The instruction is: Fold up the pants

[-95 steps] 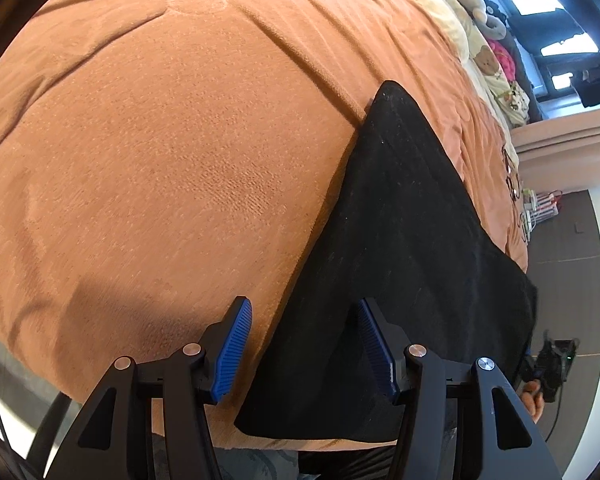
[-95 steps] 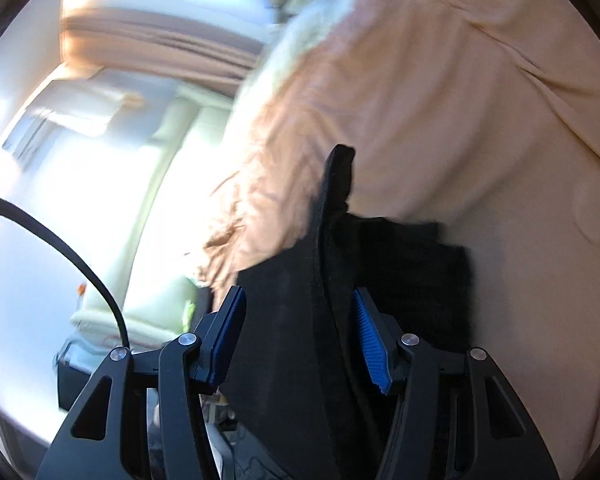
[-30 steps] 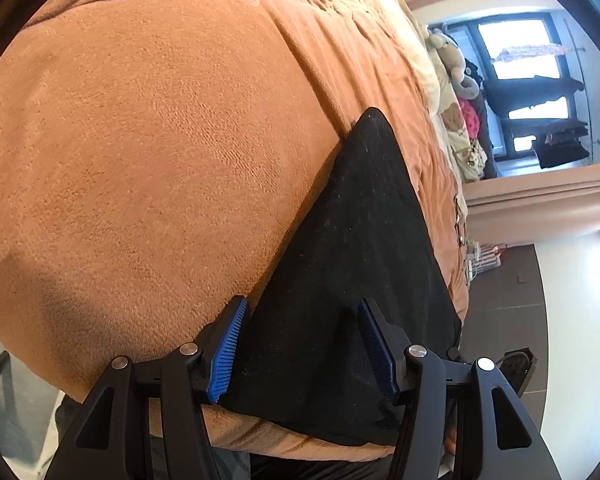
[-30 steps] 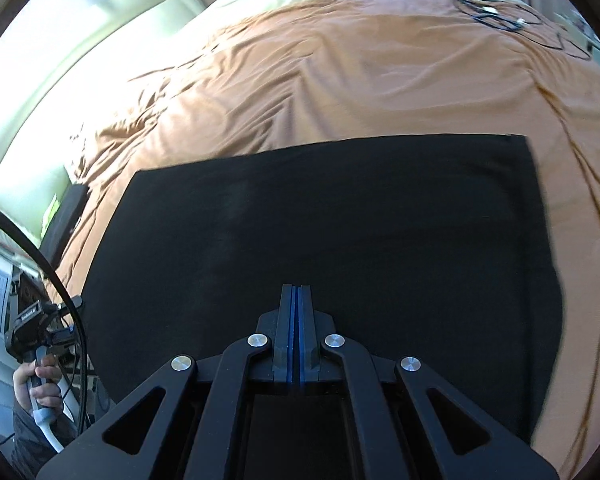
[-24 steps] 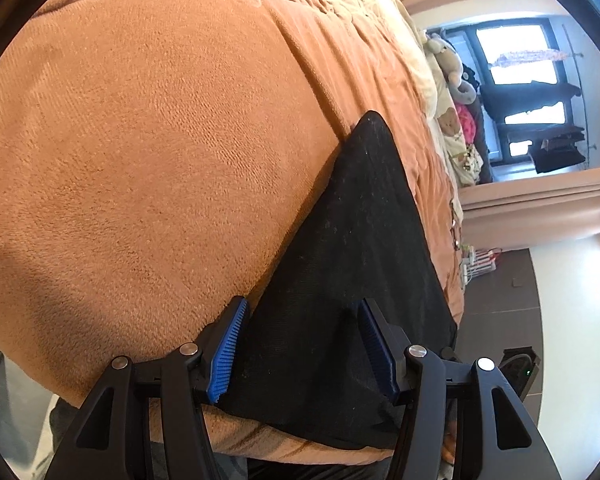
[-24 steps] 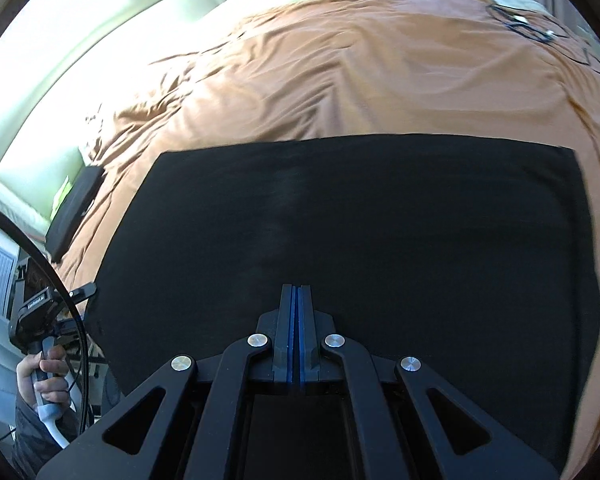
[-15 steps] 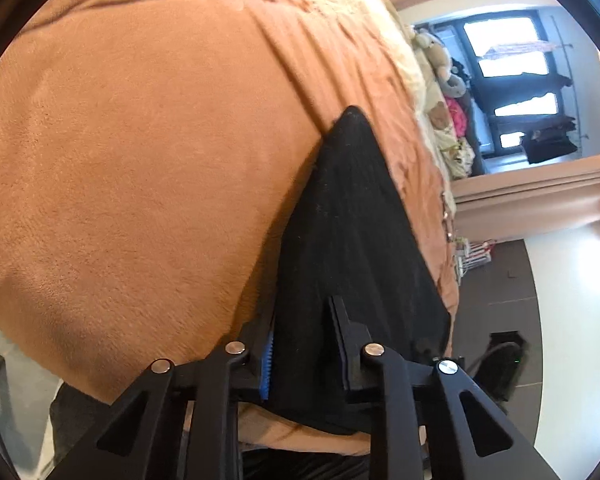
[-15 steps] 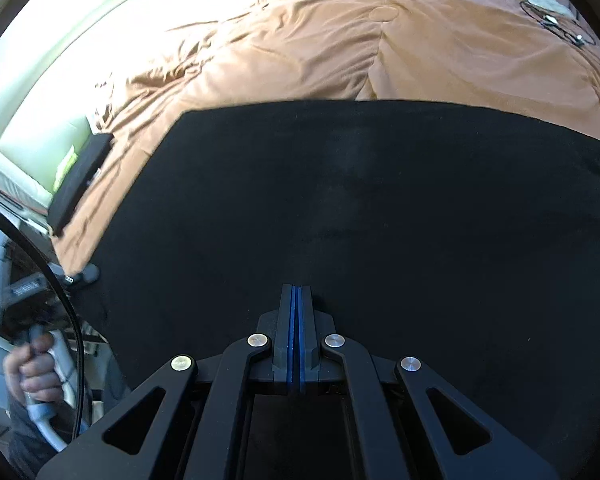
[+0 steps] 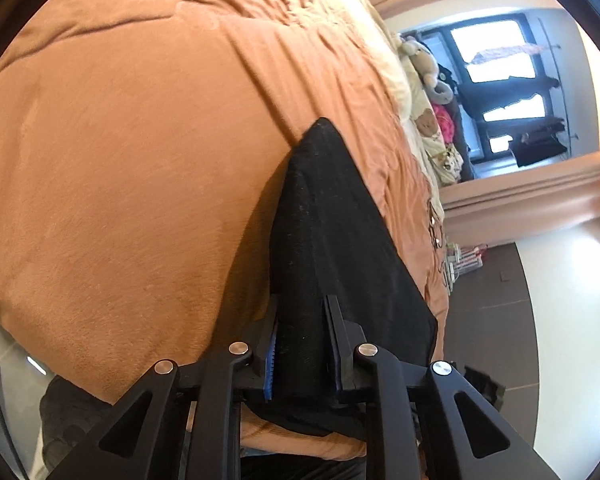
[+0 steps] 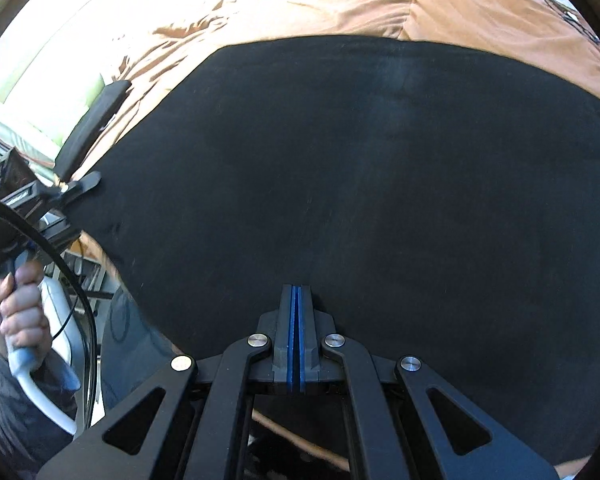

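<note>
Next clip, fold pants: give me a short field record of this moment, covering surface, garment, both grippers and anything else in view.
surface: bed with orange blanket
garment: black pants, folded flat near the bed's edge
left gripper: has just been closing, pads now pinch one end of the pants
right gripper: shut, over the pants' near edge; whether it pinches cloth cannot be told
hand: grips the left gripper's handle
other: stuffed toys by the window

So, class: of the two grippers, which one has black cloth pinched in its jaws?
The left gripper: the pants bunch between its jaws. The right gripper is shut with nothing between them.
</note>
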Tool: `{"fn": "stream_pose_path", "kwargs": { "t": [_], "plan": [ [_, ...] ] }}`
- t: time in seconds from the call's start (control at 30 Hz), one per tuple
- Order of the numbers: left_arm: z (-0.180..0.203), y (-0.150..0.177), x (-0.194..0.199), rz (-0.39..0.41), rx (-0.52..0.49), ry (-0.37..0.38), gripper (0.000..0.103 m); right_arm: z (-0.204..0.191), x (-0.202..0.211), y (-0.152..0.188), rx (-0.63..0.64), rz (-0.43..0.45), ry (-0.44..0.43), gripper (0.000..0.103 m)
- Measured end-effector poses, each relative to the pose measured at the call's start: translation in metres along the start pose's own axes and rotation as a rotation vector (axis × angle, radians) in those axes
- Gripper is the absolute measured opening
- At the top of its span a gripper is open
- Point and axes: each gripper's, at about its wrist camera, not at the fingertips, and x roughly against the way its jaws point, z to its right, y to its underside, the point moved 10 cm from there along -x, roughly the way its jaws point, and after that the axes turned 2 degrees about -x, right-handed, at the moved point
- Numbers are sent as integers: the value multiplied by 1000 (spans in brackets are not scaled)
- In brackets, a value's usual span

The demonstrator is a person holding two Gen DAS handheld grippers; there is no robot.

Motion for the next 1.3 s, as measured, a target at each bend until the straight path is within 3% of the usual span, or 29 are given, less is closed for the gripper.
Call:
{"fn": "stream_pose_path", "kwargs": {
  "t": [0.23, 0.37, 0.5, 1.03, 1.3],
  "plan": [
    [-22, 5, -11, -19, 93, -8, 28, -1, 0, 0, -25, -14, -18, 0],
    [-27, 6, -13, -20, 117, 10, 29, 6, -5, -11, -43, 2, 25, 0],
    [-27, 5, -9, -11, 114, 34, 24, 12, -12, -29, -65, 22, 41, 0],
    [-26, -2, -11, 9, 140, 29, 24, 58, -49, -124, -145, 57, 153, 0],
    [-26, -8, -14, 9, 145, 26, 24, 59, -59, -152, -163, 68, 211, 0]
  ]
}}
